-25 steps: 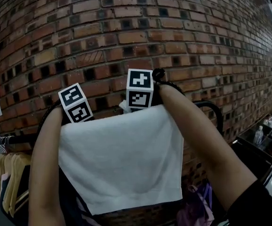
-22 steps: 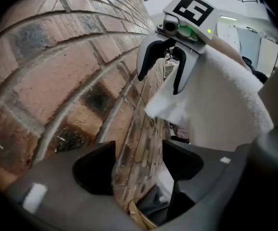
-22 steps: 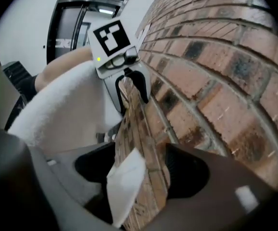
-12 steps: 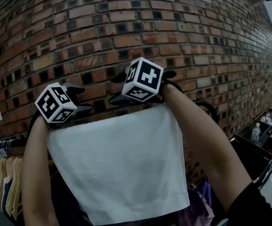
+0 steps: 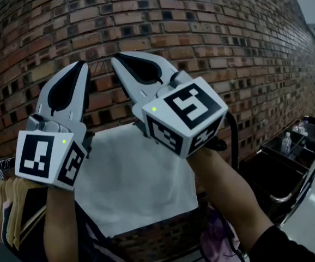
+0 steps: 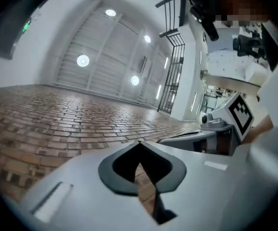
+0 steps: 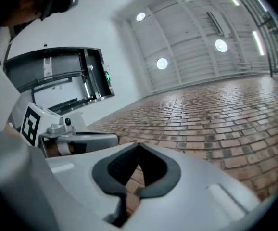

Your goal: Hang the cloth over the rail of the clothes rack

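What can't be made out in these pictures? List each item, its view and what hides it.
- Head view: top edge of the cloth and the rail beneath it, behind the left gripper and right gripper.
- Both gripper views: cloth out of frame; they look up the brick wall.
- Head view: hangers cut by the left edge.
- Head view: bottle too small to identify.

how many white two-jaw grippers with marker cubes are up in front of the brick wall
2. The white left gripper is at the head view's left and the white right gripper is at its centre. Both point upward, jaws shut on nothing, above the hanging white fabric cloth. None seems hidden.
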### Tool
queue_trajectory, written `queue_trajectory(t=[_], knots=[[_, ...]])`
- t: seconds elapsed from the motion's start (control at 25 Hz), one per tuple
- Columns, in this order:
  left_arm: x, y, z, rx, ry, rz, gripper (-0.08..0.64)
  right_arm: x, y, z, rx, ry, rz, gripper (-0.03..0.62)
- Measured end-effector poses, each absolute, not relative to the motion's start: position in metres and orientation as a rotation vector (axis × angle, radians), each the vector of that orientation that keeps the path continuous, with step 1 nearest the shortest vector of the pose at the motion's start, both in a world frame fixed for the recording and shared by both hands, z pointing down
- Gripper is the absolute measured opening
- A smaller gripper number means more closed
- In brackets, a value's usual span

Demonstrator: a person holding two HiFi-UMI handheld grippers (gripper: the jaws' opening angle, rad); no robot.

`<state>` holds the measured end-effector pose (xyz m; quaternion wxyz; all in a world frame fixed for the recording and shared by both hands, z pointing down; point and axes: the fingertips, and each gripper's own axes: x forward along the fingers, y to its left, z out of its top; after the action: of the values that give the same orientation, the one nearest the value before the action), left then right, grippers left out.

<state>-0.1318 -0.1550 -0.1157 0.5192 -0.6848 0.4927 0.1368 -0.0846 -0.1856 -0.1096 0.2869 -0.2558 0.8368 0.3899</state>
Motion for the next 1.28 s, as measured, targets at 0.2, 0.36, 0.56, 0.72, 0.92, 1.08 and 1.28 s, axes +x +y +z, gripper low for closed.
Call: queue_trajectory(t=[0.2,0.36,0.56,0.72,0.92,1.08,1.28], knots=[[-0.124,-0.166,0.027,-1.777,1.304,0.307,0.008,-0.095,-0.175,0.03,-0.789,2.266,0.966,0.005],[-0.123,-0.183,0.146,-1.879,1.399,0.214,0.008,-0.104,-0.203,0.154,-0.918,2.465,0.742,0.005],[-0.116,-0.204,0.244,-2.075,1.521,0.173,0.008,-0.094,-0.221,0.25,-0.979,2.589,0.455,0.005],[-0.117,-0.203,0.297,-2.165,1.626,0.104,0.008,-0.09,-0.217,0.293,-0.995,2.653,0.316,0.005],[-0.125,-0.206,0.321,-2.214,1.694,0.123,0.008,-0.087,-0.22,0.314,-1.02,2.676,0.274,0.005],[-0.124,-0.206,0.325,-2.21,1.685,0.095,0.008,-0.092,-0.22,0.32,-1.029,2.693,0.287,0.005],[-0.123,-0.207,0.329,-2.223,1.689,0.097,0.008,-0.095,-0.22,0.321,-1.023,2.703,0.305,0.005]])
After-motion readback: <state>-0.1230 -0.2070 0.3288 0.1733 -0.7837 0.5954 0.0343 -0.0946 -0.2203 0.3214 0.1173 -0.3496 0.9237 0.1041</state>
